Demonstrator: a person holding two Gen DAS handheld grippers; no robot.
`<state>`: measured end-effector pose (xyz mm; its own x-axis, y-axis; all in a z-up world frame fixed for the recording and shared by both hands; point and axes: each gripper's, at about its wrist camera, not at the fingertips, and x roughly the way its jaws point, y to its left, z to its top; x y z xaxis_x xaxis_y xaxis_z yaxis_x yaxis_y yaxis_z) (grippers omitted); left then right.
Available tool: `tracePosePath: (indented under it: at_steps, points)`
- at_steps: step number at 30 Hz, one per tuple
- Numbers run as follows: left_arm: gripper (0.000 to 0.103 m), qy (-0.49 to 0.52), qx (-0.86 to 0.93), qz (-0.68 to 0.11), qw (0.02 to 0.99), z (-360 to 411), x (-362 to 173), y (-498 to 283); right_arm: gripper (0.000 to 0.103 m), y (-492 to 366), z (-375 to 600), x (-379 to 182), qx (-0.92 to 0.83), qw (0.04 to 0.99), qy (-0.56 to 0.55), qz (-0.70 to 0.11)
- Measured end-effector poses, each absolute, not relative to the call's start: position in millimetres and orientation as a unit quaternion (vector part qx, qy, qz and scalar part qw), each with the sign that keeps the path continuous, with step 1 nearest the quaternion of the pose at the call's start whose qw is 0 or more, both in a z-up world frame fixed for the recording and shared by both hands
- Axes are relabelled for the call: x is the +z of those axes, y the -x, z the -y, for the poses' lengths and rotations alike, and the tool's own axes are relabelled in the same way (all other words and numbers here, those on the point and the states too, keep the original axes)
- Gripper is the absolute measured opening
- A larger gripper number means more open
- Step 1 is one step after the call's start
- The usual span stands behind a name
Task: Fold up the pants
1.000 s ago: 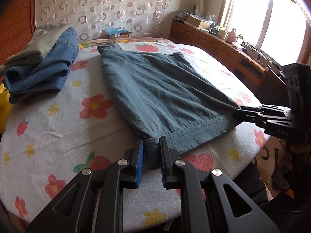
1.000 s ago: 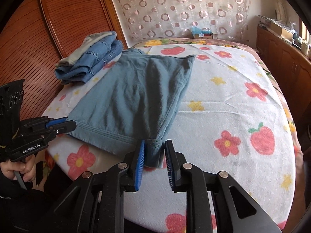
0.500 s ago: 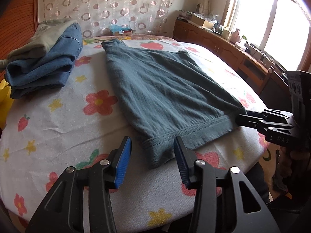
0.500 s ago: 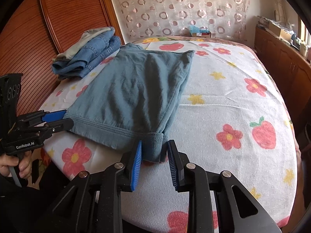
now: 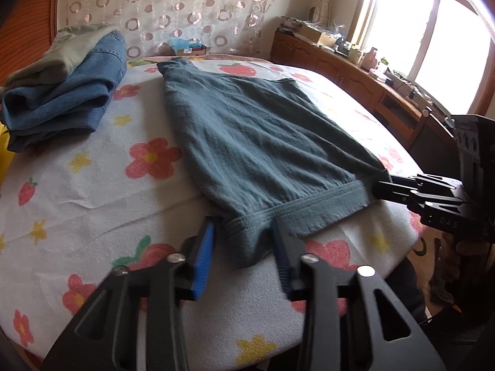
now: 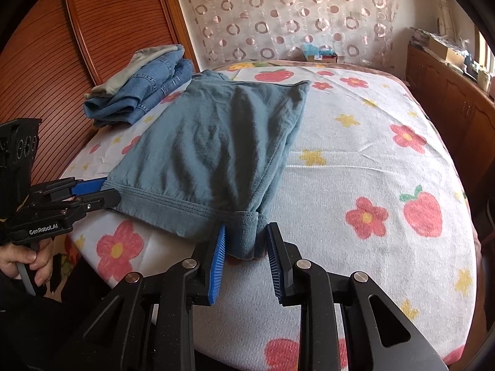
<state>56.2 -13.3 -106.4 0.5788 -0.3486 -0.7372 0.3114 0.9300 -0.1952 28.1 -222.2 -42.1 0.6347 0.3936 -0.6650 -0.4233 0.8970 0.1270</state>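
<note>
Between both tongs' pads: pants (image 5: 263, 142) waistband.

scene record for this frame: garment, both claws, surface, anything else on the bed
garment: teal pants, lying flat on the bed, layered along one side, banded end at the near edge
left claw: astride one corner of the banded end, jaws just been closing, pads not pressing yet
right claw: astride the other corner, jaws just been closing, gaps show on both sides of the cloth
surface: floral sheet
other: folded jeans with a grey-green garment on top, apart from the pants
</note>
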Motion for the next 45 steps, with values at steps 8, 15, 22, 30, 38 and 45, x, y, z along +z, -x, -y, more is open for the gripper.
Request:
tracePosePath:
  at_steps: [8,15,22,30,38,45]
  points:
    - [0.014,0.041,-0.199,-0.412,0.888,11,-100,-52,0.012,-31,228,-40,0.248,0.898,0.0,-0.363]
    - [0.014,0.034,-0.208,-0.388,0.897,15,-71,-41,0.011,-20,234,-26,0.26,0.9,-0.016,-0.349]
    - [0.014,0.025,-0.221,-0.358,0.907,16,-36,-25,0.011,-5,240,-3,0.277,0.904,-0.018,-0.324]
    - [0.014,0.022,-0.235,-0.324,0.916,19,1,-7,0.011,8,249,11,0.286,0.912,-0.024,-0.294]
    - [0.014,0.008,-0.222,-0.323,0.92,21,-3,-27,0.011,-11,246,9,0.283,0.916,-0.026,-0.284]
    - [0.014,-0.016,-0.192,-0.329,0.924,23,-8,-78,0.011,-67,229,12,0.269,0.92,-0.024,-0.283]
